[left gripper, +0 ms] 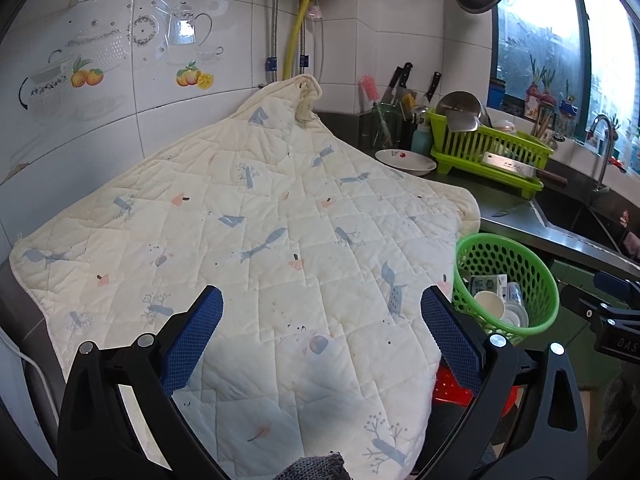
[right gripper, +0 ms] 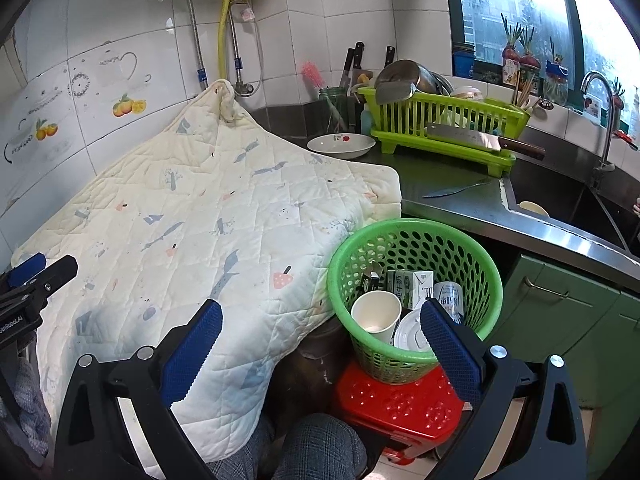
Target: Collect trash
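Over the quilted cloth (left gripper: 256, 216), in the left wrist view, my left gripper (left gripper: 322, 336) hangs with its blue pads spread wide and nothing between them. The cloth looks bare of litter from here. At about four o'clock sits the green basket (left gripper: 532, 256), already holding a paper cup (left gripper: 490, 303), a carton (left gripper: 486, 282) and lids. The right gripper (left gripper: 612, 320) shows at the three o'clock edge; letters on it read partly "OAS", the rest cut off.

In the right wrist view, my right gripper (right gripper: 320, 344) is likewise wide apart and empty, hovering near the basket (right gripper: 400, 228), which stands on a red stool (right gripper: 396, 404) at five o'clock. Inside I see the paper cup (right gripper: 376, 314), a white lid (right gripper: 410, 334), the carton (right gripper: 410, 284) with print too small to read, and a crushed plastic bottle (right gripper: 450, 298). I judge collection largely done; I spot no loose trash left. The left gripper (right gripper: 28, 296) at nine o'clock bears "GenRobot.AI", partly clipped.
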Demonstrator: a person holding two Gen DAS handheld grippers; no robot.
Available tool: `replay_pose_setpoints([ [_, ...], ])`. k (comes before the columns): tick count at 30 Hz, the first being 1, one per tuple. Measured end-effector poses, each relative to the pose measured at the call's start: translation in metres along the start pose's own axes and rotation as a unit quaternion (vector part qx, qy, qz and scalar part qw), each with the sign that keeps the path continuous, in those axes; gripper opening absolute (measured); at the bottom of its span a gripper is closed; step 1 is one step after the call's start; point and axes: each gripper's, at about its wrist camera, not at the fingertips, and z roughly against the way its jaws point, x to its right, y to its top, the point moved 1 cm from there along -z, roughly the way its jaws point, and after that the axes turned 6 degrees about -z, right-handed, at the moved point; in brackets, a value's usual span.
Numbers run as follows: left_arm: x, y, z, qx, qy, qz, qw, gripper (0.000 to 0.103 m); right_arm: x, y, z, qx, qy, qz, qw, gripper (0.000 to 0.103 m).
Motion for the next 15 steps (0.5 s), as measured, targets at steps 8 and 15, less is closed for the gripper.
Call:
replay_pose_setpoints([
  [8, 0.0020, -0.0018, -0.0015, -0.004, 0.000, 0.000, 1.0000, 0.098, -0.0013, 0.0000, -0.0004, -0.001, -0.001, -0.001, 1.000, 0.096],
  [15, 0.0036, -0.0041, -0.0024, -0.007, 0.000, -0.002, 1.0000, 0.098, -0.0033, -0.0022, -0.0010, -0.002, 0.000, -0.003, 1.000, 0.096],
])
